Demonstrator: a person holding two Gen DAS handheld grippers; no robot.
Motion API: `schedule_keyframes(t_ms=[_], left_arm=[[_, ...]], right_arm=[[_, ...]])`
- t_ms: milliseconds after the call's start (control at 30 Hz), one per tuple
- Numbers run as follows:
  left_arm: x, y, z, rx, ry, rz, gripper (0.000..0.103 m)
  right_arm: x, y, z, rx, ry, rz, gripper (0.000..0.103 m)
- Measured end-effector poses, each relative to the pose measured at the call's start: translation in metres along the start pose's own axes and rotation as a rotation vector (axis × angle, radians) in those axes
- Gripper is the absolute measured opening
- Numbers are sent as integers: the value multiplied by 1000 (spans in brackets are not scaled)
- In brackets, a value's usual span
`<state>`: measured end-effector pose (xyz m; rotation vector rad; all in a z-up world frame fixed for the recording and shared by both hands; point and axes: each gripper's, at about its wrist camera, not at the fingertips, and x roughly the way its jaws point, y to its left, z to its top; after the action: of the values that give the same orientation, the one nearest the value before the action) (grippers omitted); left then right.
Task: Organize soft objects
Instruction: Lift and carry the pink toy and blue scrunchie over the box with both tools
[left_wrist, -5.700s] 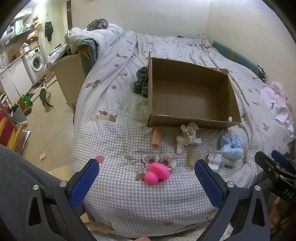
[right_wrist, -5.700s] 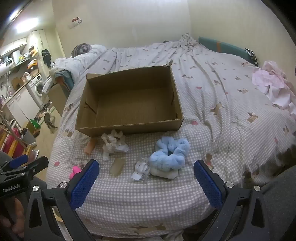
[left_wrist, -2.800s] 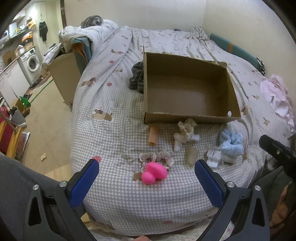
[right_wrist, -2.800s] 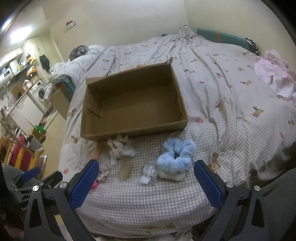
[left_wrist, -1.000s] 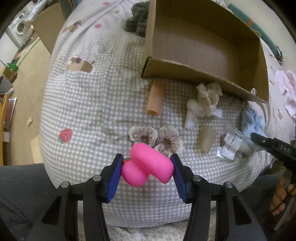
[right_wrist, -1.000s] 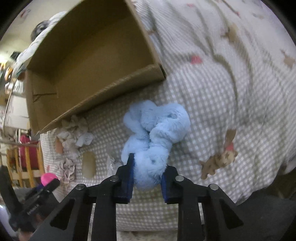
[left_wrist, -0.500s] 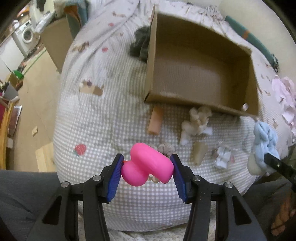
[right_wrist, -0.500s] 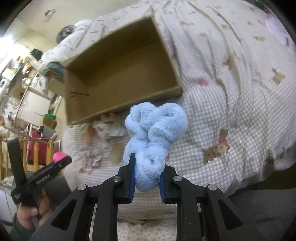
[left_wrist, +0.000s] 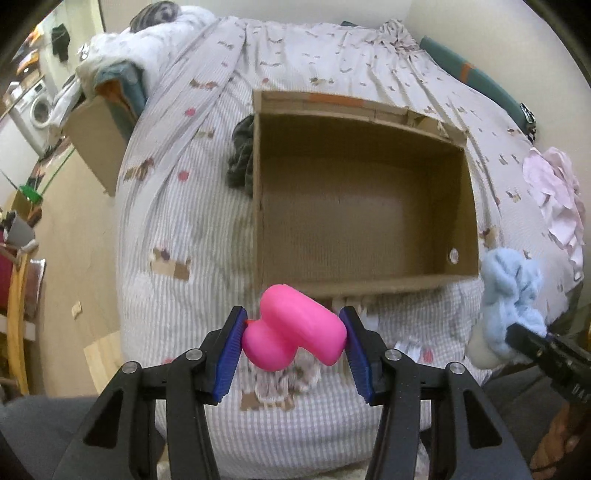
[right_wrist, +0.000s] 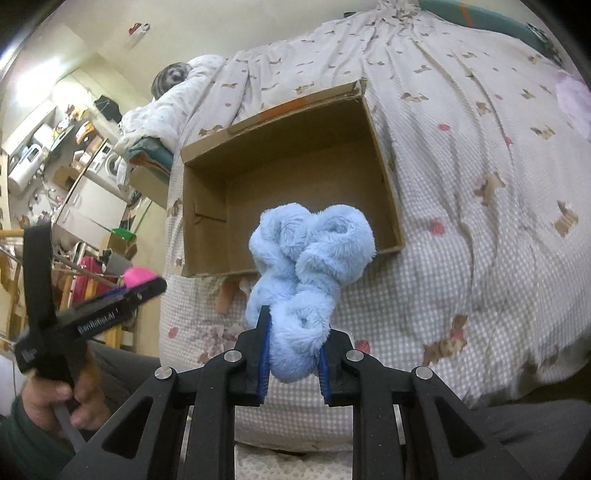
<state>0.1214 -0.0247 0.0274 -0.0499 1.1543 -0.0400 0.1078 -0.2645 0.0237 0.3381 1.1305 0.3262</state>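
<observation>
My left gripper (left_wrist: 293, 325) is shut on a pink squishy toy (left_wrist: 293, 332) and holds it above the bed, just in front of the open cardboard box (left_wrist: 362, 288). My right gripper (right_wrist: 293, 341) is shut on a fluffy light-blue scrunchie (right_wrist: 310, 258), held in the air in front of the same box (right_wrist: 207, 258). The box interior is bare. The scrunchie also shows at the right of the left wrist view (left_wrist: 511, 291). The left gripper and pink toy show at the left of the right wrist view (right_wrist: 138, 277).
Small lace scrunchies (left_wrist: 288, 380) and a tan cloth roll (right_wrist: 225, 295) lie on the checked bedspread before the box. A dark garment (left_wrist: 240, 162) lies left of the box. Pink clothes (left_wrist: 554, 199) sit at the right. The bed's left edge drops to the floor.
Both grippers have risen and moved forward with their objects; the box now sits directly ahead of each. Earlier, both closed on the pink toy and blue scrunchie on the bed.
</observation>
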Motion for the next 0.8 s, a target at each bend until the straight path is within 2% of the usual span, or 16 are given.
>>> schedule_keyframes(t_ms=[200, 467, 533, 800], left_arm=[[24, -9, 29, 26, 13, -29, 48], [62, -24, 49, 57, 24, 7, 48], [70, -27, 54, 57, 15, 33, 48], [90, -30, 78, 56, 9, 43, 48]], right_arm=[[19, -3, 26, -41, 21, -2, 23], [48, -12, 62, -8, -5, 36, 23], [58, -12, 69, -21, -5, 31, 23], [89, -14, 85, -61, -5, 23, 23]])
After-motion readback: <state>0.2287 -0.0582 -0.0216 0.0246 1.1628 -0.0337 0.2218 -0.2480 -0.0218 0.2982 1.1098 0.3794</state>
